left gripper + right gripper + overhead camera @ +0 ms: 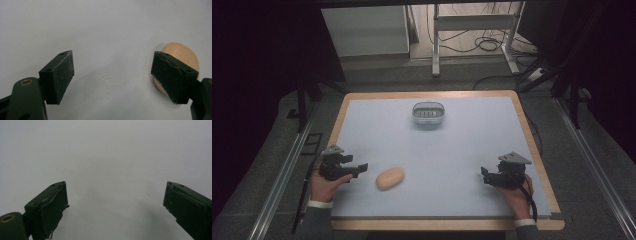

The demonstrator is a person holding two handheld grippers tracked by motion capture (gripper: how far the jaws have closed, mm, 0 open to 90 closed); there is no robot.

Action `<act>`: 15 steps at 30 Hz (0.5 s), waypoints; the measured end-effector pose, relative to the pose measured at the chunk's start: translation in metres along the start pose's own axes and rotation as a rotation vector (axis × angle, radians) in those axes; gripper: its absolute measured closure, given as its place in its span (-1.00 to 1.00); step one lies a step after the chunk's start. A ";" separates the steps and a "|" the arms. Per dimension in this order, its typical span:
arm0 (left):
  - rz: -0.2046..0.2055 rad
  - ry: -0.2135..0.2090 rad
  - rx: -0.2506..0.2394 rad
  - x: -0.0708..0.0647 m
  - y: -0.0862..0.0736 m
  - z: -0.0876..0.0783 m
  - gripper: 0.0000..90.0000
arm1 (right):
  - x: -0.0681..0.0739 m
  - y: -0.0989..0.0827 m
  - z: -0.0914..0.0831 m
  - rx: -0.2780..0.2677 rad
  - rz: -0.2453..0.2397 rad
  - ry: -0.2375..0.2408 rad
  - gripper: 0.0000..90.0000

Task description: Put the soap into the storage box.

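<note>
A tan bread roll (390,178) lies on the pale blue mat at the front left. Just left of it, my left gripper (360,167) points toward the roll, open, with nothing between its jaws. In the left gripper view the roll (183,56) sits behind the right-hand jaw, and the left gripper (112,72) has only bare mat in its gap. At the front right of the mat my right gripper (484,175) is held low, also open. The right gripper (115,202) has its jaws wide apart over bare mat.
A small clear plastic container (428,113) stands at the back middle of the mat. The mat lies on a wooden table (532,135). Beyond the table are a white frame stand (472,30) and cables on the floor.
</note>
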State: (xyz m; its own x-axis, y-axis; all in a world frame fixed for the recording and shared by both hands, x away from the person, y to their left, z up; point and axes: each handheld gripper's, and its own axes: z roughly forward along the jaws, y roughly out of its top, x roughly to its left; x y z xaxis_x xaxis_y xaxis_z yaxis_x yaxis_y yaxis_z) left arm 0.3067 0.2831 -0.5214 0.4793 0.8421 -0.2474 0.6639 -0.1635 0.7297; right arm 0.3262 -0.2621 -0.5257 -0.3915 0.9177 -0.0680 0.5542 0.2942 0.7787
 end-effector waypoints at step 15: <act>0.046 0.054 0.071 -0.007 -0.003 0.006 -0.68 | -0.006 -0.009 -0.007 -0.053 0.017 0.036 -0.85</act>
State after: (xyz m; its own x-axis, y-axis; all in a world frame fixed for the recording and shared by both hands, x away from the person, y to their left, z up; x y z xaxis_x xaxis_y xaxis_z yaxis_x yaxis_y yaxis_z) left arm 0.3046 0.2744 -0.5259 0.4799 0.8591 -0.1779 0.6819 -0.2376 0.6918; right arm 0.3183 -0.2717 -0.5276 -0.4088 0.9120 -0.0330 0.5218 0.2633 0.8114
